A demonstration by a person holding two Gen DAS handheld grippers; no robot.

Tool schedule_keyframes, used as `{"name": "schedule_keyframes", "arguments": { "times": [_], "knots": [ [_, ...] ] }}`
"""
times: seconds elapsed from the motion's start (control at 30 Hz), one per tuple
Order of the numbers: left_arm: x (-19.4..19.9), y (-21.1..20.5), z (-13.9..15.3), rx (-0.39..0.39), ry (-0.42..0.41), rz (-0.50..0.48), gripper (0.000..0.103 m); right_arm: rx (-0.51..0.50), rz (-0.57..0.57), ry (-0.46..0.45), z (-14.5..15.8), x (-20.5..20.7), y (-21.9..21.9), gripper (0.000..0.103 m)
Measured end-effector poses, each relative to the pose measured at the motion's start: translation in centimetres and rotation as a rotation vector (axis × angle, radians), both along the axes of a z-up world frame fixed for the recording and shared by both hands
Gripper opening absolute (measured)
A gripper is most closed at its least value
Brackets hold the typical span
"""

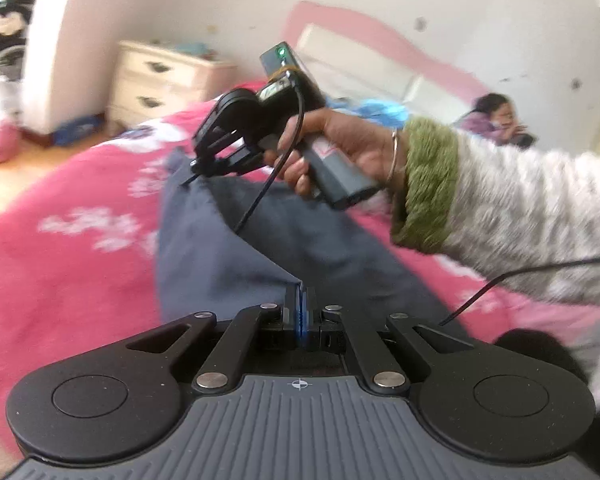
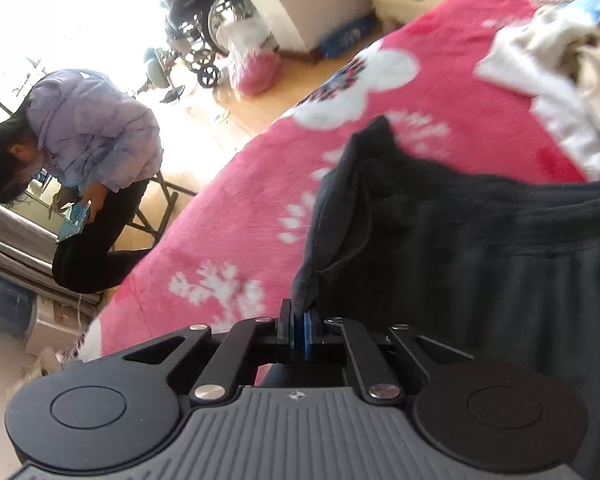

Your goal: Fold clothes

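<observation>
Pink fleece bedspread with white flower print [image 1: 68, 208], covering the bed, landmark for all below. Dark navy-grey cotton trousers [image 1: 228, 240] lying flat along the bedspread middle, long axis running from the near edge toward the headboard end, slightly diagonal. Heap of pale crumpled laundry [image 2: 560, 64] farther up the bedspread, apart from the trousers. White two-drawer nightstand [image 1: 160, 76] beyond the bedspread's far corner. Right hand [image 1: 336, 148] in fuzzy white sleeve with green cuff, above the bedspread middle. Left gripper [image 1: 302, 300] at the near end of the trousers, pads pressed together on a raised fabric edge. Right gripper [image 2: 300, 320] at the far end, tip angled down, pinching a bunched hem or corner, cloth visibly between the pads. Both ends held, one gripper per end, so neither nearer overall. Likely next: lifting and bringing one end over the other along the long axis; fabric limp, may sag midway.
</observation>
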State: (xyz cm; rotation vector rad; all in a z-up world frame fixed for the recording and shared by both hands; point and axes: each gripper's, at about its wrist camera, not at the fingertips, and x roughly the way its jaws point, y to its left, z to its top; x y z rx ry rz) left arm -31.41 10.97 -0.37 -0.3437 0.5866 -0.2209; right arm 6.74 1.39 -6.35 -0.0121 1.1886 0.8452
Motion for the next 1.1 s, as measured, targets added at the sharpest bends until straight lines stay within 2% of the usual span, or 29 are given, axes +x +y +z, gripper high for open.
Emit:
{"name": "schedule_keyframes", "arguments": {
  "times": [0.13,0.27,0.5,0.63,0.87,1.0,1.1],
  "knots": [
    [2.5,-3.4,0.6,-0.045,-0.046,-0.111,0.000,-0.024,0.005,-0.078,0.9,0.2,-4.7,0.005],
    [5.5,-7.2,0.6,-0.065,-0.065,-0.220,0.000,-0.042,-0.010,-0.112,0.8,1.0,-8.8,0.005],
    [11.6,-12.7,-0.6,-0.109,0.001,-0.356,0.000,-0.061,-0.036,-0.153,-0.1,2.6,-14.4,0.005],
    [13.5,-15.1,-1.2,-0.118,0.040,-0.405,0.000,-0.064,-0.041,-0.184,0.0,3.4,-17.7,0.005],
    [15.8,-18.5,-1.8,-0.114,0.060,-0.479,0.000,-0.070,-0.044,-0.262,0.4,4.6,-22.1,0.005],
    [17.4,-20.1,-3.2,-0.103,0.089,-0.500,0.000,-0.059,-0.072,-0.237,-1.7,5.9,-23.6,0.005],
    [18.7,-20.8,-4.9,-0.083,0.129,-0.495,0.000,-0.063,-0.096,-0.174,-4.5,6.9,-24.5,0.011]
  ]
}}
